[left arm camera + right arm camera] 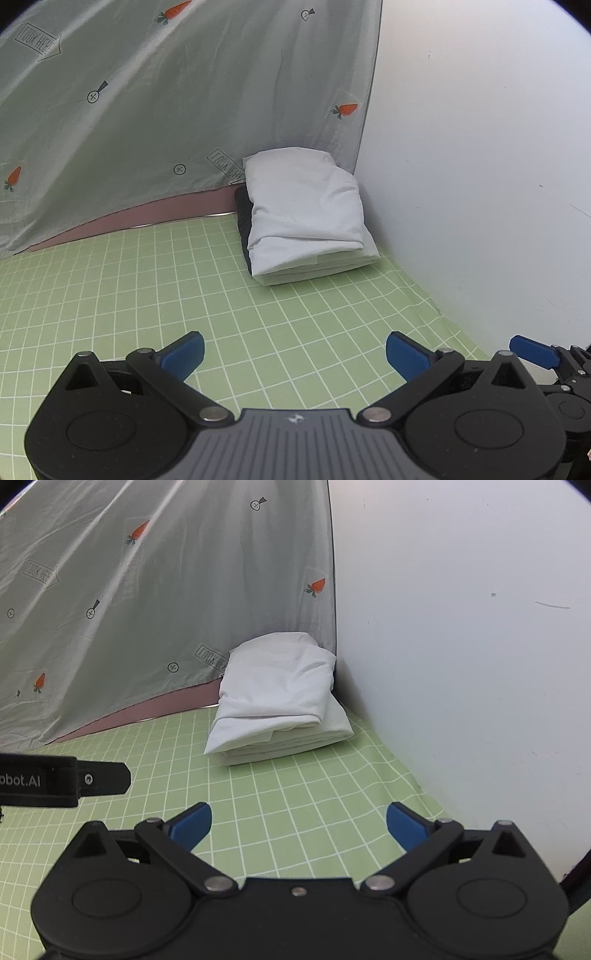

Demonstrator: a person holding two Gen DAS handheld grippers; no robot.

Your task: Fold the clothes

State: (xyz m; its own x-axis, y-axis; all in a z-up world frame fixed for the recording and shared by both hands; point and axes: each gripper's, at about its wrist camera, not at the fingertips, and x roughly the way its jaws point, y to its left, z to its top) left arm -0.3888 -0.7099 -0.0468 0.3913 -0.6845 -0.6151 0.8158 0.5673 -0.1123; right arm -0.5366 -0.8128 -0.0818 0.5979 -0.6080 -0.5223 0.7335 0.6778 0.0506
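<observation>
Both cameras sit low just behind their own grippers, looking forward over the green checked sheet (147, 288) toward the far corner where the carrot-print curtain (147, 92) meets the white wall (480, 147). They share the folded white clothes (306, 218) in that corner, well ahead of each. The left view catches the right gripper (532, 350) at its right edge, while the right view shows a black strap (62, 779) at its left.

Place: a home, likely a bedroom corner
Surface: green checked sheet (147, 295)
Backdrop: grey carrot-print curtain (147, 110) hanging beside a plain white wall (480, 147)
Laundry: folded white clothes (306, 218) stacked in the corner
</observation>
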